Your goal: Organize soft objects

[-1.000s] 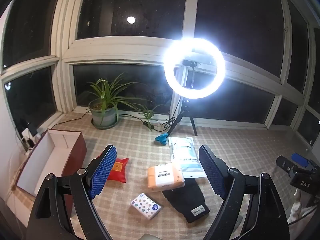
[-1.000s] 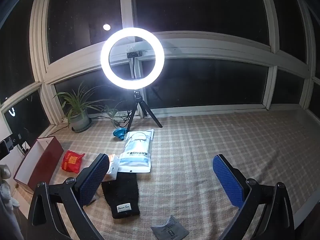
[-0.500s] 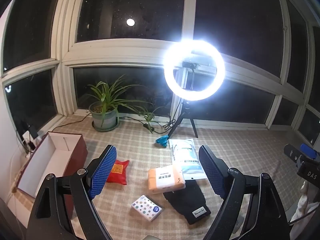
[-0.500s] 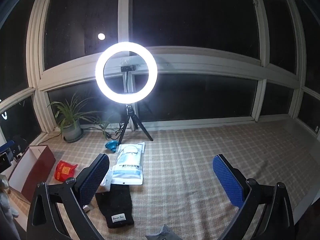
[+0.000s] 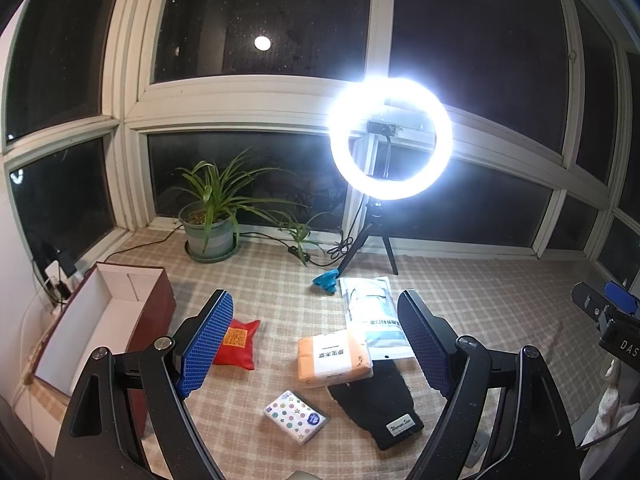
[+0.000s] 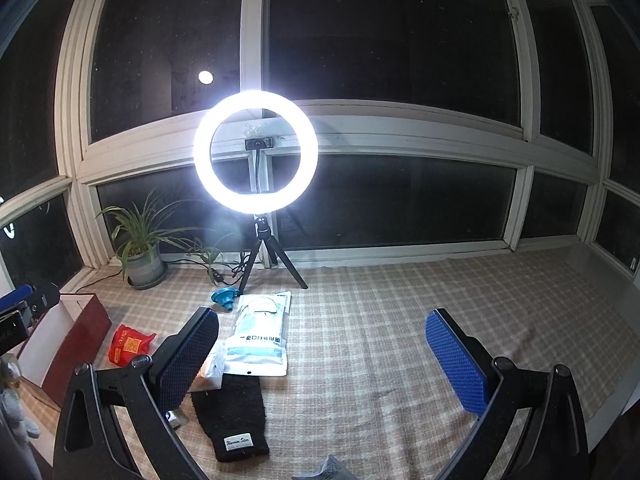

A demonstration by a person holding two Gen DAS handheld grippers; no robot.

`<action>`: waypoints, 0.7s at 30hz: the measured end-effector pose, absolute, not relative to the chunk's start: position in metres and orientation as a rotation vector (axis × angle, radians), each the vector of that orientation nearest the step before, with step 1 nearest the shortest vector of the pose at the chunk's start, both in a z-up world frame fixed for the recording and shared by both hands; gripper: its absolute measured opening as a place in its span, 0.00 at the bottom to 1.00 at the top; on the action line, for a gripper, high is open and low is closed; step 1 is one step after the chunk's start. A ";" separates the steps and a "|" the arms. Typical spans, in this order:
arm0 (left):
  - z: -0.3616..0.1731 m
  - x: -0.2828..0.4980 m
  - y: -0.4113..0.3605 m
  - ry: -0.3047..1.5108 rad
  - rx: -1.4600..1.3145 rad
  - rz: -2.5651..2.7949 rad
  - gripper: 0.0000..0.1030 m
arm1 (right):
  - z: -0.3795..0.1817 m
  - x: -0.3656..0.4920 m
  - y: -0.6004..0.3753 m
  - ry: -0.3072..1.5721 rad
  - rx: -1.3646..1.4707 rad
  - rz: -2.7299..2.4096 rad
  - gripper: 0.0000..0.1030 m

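Note:
Soft objects lie on a checked cloth (image 5: 500, 300). In the left wrist view I see a red pouch (image 5: 238, 344), an orange tissue pack (image 5: 334, 358), a white mask packet (image 5: 376, 320), a black knit glove (image 5: 376, 408) and a small patterned tissue pack (image 5: 296, 416). My left gripper (image 5: 316, 344) hangs open above them, holding nothing. In the right wrist view the mask packet (image 6: 260, 336), black glove (image 6: 232, 416) and red pouch (image 6: 128, 344) lie at the lower left. My right gripper (image 6: 320, 360) is open and empty above bare cloth.
An open red box (image 5: 104, 328) with a white inside stands at the left. A bright ring light on a tripod (image 5: 390, 140), a potted plant (image 5: 210, 224), cables and a blue clip (image 5: 326, 280) stand by the windows. A grey packet (image 6: 332, 470) lies at the bottom edge.
Both views have tilted upward a little, so the objects sit lower in the frames. The objects on the cloth have not moved, and both grippers stay open.

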State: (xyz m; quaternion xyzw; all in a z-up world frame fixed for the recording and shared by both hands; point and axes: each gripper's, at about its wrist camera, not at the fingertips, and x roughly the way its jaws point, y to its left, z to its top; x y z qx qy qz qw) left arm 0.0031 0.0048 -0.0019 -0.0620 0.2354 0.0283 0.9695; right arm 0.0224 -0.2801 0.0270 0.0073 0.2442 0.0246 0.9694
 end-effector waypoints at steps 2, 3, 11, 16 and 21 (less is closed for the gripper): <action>-0.002 0.003 0.004 0.475 -0.124 0.056 0.82 | 0.028 0.022 -0.279 0.495 0.014 0.049 0.99; -0.002 0.003 0.004 0.475 -0.124 0.057 0.82 | 0.028 0.023 -0.279 0.495 0.013 0.047 0.99; -0.006 0.005 0.004 0.478 -0.125 0.055 0.82 | 0.027 0.023 -0.279 0.496 0.013 0.047 0.99; -0.008 0.006 0.004 0.478 -0.126 0.054 0.82 | 0.025 0.024 -0.278 0.499 0.007 0.045 0.99; -0.008 0.006 0.004 0.479 -0.128 0.053 0.82 | 0.022 0.025 -0.278 0.501 0.004 0.046 0.99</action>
